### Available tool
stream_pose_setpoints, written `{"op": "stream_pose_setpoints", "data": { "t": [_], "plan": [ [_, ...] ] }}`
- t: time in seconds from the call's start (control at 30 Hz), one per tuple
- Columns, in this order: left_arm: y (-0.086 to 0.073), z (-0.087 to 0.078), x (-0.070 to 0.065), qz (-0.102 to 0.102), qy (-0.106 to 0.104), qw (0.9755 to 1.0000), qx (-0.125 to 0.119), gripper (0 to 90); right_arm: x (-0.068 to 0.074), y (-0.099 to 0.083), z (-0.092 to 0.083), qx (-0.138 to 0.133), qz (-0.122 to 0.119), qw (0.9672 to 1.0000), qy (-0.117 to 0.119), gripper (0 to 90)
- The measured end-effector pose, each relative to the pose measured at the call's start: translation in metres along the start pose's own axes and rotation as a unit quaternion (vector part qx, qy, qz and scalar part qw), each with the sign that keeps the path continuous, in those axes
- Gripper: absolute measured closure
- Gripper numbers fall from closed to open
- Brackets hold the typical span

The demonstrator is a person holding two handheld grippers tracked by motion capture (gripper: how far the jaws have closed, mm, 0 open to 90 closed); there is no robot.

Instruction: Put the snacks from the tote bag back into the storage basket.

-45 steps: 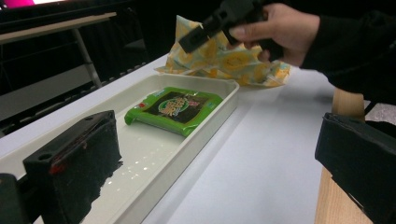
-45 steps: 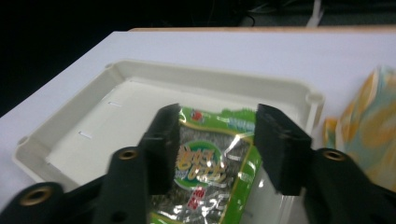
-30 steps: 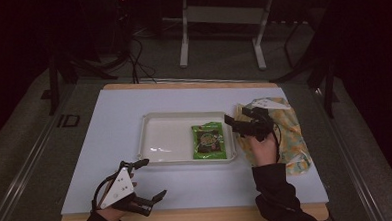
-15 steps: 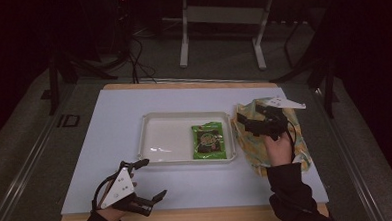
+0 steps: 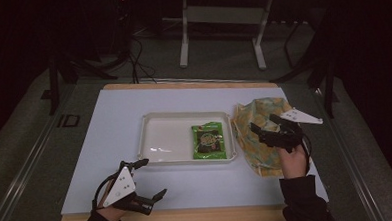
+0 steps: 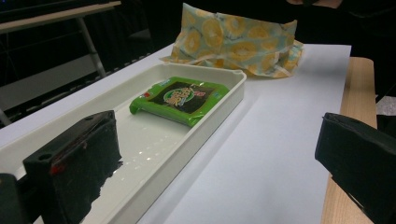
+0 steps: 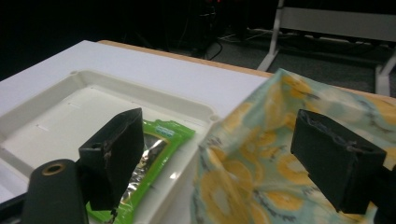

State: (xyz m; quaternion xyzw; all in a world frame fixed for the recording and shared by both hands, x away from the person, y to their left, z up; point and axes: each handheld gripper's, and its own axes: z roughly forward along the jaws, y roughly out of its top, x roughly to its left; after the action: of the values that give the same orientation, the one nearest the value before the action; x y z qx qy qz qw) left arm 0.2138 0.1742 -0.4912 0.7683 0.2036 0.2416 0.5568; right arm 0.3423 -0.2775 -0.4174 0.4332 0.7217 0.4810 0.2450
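While both tools stand open, the scene reads as follows:

Right tool (image 5: 271, 128): jaws spread wide with nothing between them; it hovers over the near-left part of the bag, close above the cloth. Whether it touches the cloth cannot be told.

Bag (image 5: 261, 132): crumpled cloth printed with yellow fruit slices on pale green, lying on the counter at the right, its left edge just beside the tray's right wall. The right tool view has the cloth (image 7: 261, 186) bunched up under and between the jaws.

Left tool (image 5: 149, 178): jaws wide apart, gripping nothing, held low at the counter's near edge, left of centre, well apart from the bag. It points toward the tray.

Tray (image 5: 157, 118): shallow white rectangle in the middle of the counter.

Packet (image 5: 209, 140): flat green snack packet with a dark panel, lying in the tray's right end, near the wall next to the bag.

Counter (image 5: 119, 109): white sheet over a wooden top, the wood showing along the edges.
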Motion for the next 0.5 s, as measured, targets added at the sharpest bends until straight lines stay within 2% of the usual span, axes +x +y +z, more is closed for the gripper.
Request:
{"op": "stream_pose_setpoints", "data": {
  "t": [0.5],
  "plan": [
    [0.0,0.0,0.0,0.003,-0.001,1.0,0.001,0.4,-0.017,-0.026,-0.034,-0.005,-0.003,0.9998,-0.018,16.6]
  ]
}}
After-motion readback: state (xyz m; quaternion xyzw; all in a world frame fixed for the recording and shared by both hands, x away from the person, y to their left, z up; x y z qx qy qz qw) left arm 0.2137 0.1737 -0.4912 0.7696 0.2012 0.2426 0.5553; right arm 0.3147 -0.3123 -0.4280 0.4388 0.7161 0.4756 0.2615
